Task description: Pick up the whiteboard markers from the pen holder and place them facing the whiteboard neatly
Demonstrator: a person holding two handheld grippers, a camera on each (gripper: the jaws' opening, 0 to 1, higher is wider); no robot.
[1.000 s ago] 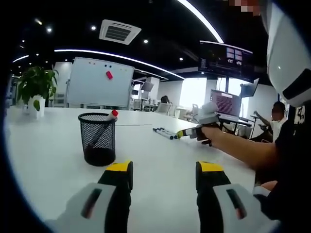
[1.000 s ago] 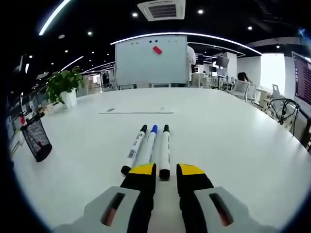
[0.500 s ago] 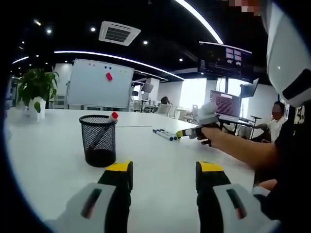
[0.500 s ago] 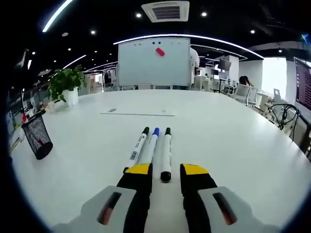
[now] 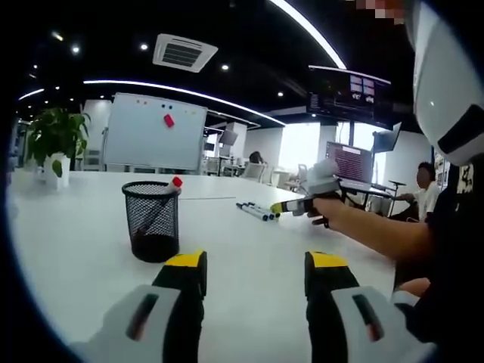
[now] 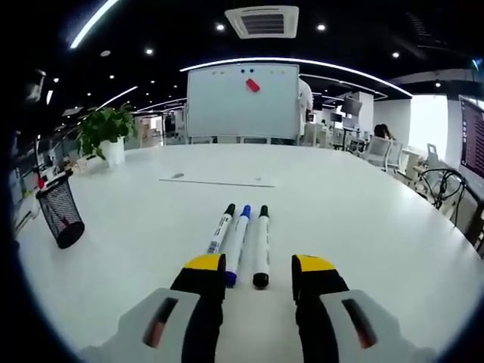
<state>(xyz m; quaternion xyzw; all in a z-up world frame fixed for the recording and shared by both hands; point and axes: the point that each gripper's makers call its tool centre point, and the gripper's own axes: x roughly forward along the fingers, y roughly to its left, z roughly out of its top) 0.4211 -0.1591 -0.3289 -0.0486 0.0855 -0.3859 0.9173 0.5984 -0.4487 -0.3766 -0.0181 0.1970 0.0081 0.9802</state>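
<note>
Markers (image 6: 240, 234) lie three abreast on the white desk (image 6: 363, 219), just ahead of the right gripper (image 6: 259, 274), their caps turned toward the whiteboard (image 6: 242, 102) at the far end. The left and right ones have black caps, the middle one a blue cap and blue end. The left marker carries a printed label on its white barrel, too small to read. The right gripper's yellow-tipped fingers (image 6: 204, 272) are spread apart and hold nothing; the near end of the right-hand marker sits in the gap between them without touching.

In the left gripper view, the same three markers (image 5: 257, 211) lie well beyond the pen holder (image 5: 152, 221), a black mesh cup standing upright on the desk. A red-capped marker (image 5: 175, 182) leans in it, its cap poking above the rim. The left gripper (image 5: 257, 276) hovers low, near the holder, its fingers (image 5: 187, 272) wide apart and empty. The right gripper (image 5: 302, 204) shows there too, held in a person's hand by the markers.

A red object is stuck to the whiteboard, with small dots along its top edge. A potted plant (image 6: 102, 132) stands at the desk's far left. No writing can be read anywhere.
</note>
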